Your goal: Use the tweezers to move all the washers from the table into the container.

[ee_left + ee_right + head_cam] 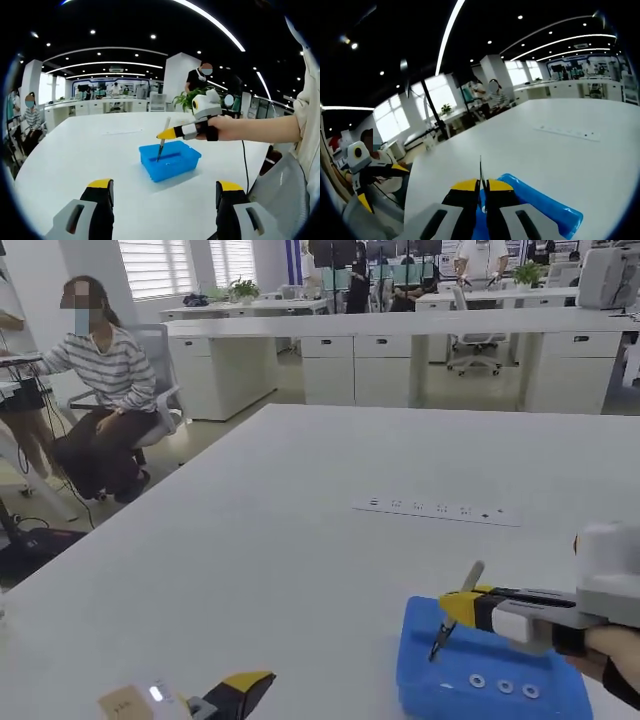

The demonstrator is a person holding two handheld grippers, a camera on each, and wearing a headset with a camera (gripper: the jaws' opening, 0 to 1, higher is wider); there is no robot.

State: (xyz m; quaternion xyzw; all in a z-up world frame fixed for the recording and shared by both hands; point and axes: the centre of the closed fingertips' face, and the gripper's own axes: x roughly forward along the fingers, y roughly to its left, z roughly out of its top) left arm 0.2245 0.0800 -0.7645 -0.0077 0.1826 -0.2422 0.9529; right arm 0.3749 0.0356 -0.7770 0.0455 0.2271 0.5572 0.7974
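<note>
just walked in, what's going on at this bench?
A person is working with two handheld grippers. The right gripper is shut on the tweezers, holding them tip-down over the blue container on the white table. Three washers lie in the container. Whether the tips carry another is too small to tell. The left gripper is open, off to the side, holding nothing.
</note>
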